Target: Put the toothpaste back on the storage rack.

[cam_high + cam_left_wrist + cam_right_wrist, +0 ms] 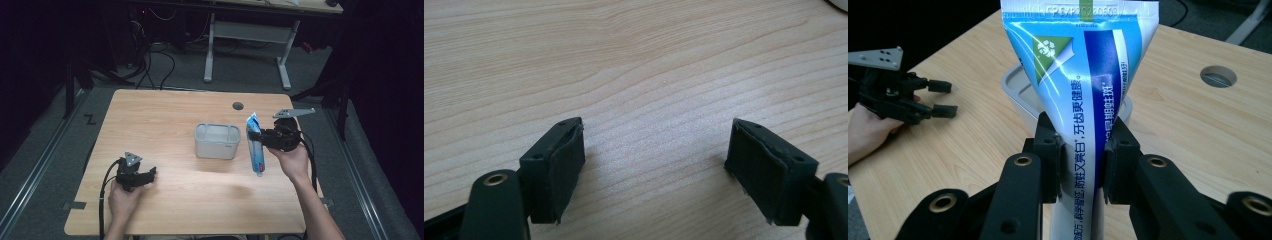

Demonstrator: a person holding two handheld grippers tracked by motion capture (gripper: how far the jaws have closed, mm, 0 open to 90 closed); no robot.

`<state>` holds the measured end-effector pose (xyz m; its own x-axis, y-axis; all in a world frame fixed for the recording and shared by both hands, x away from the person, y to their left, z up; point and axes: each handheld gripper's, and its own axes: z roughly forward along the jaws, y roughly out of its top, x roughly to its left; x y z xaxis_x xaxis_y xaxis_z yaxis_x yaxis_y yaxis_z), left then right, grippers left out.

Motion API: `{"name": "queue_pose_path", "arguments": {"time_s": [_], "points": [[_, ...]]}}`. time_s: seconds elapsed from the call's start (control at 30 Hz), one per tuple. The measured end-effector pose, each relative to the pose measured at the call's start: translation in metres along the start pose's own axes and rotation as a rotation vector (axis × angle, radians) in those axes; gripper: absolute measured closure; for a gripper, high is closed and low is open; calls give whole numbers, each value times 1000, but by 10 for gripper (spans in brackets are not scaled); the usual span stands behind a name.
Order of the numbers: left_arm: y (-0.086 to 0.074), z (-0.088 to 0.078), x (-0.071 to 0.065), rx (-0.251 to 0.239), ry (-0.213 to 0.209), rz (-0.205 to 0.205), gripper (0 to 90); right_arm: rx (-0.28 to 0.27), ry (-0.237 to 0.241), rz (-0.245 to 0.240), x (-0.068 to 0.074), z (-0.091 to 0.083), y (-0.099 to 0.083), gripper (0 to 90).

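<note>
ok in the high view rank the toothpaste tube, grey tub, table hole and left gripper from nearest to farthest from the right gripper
1. toothpaste tube: clamped in the right gripper, hanging cap down.
2. grey tub: just left of the tube, mid-table.
3. table hole: behind the tub, toward the far edge.
4. left gripper: far left, near the front edge.

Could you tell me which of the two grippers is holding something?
The right gripper: its jaws clamp a blue toothpaste tube, while the left gripper stands open over bare table.

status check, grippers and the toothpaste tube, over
Right gripper shut on blue-and-white toothpaste tube, held above table. Left gripper open, empty. Grey plastic tub beside tube, path clear.
</note>
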<state>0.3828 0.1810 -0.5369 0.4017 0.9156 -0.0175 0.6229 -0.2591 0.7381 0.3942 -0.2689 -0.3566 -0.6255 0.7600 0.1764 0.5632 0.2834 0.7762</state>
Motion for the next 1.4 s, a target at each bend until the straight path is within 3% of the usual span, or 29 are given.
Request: {"name": "queue_pose_path", "arguments": {"time_s": [0.13, 0.27, 0.43, 0.67, 0.8, 0.9, 1.07, 1.2, 1.4], "points": [[0, 0, 0, 0, -1, 1, 236, -11, 9, -13, 4, -1, 2, 733], [0, 0, -1, 1, -6, 9, 235, -25, -27, -50, 11, -2, 5, 734], [0, 0, -1, 1, -10, 11, 235, -43, 3, -18, 9, -2, 12, 734], [-1, -1, -2, 1, -8, 13, 232, -81, 29, -18, 5, -1, 24, 733], [-1, -1, -2, 0, -8, 12, 232, -82, -11, -70, 12, -1, 31, 731], [-1, -1, -2, 0, -9, 12, 232, -109, 30, -51, 9, -5, 37, 732], [-1, -1, -1, 0, -10, 12, 232, -114, 29, -48, 9, -5, 43, 731], [-1, -1, -1, 1, -11, 14, 234, -123, 3, -82, 16, -2, 48, 731], [0, -1, -1, 1, -9, 13, 234, -131, 54, -85, 20, 18, 60, 732]]}}
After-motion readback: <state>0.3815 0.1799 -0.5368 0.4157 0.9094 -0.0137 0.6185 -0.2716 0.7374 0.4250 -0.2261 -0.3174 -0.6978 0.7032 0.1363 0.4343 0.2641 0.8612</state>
